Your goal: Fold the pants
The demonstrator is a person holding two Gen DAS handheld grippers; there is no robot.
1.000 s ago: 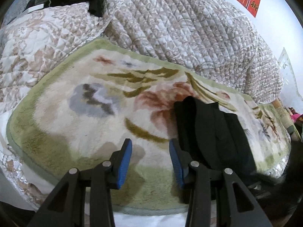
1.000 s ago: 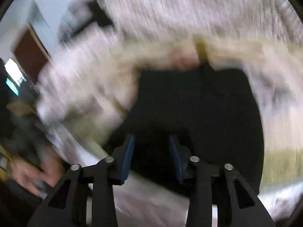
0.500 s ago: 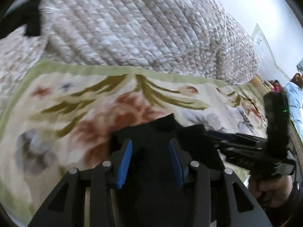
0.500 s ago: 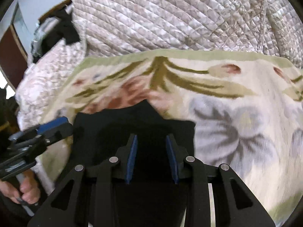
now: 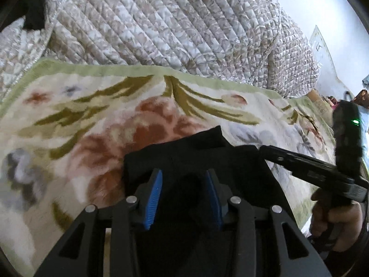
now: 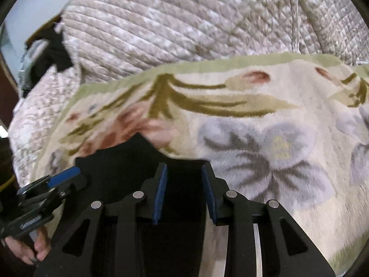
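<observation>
Pants (image 5: 196, 159) are spread folded on the flowered blanket (image 5: 96, 124); both grippers (image 5: 184, 198) (image 6: 184, 196) are held above them, jaws parted, nothing gripped.

The right gripper (image 6: 184, 182) hung over the black pants (image 6: 120, 164), its blue pads parted with dark cloth showing between them. The pants lay on a flowered blanket (image 6: 265, 120), a quilted cover (image 6: 184, 18) behind. At lower left, the left gripper (image 6: 58, 179) reached toward the pants.
</observation>
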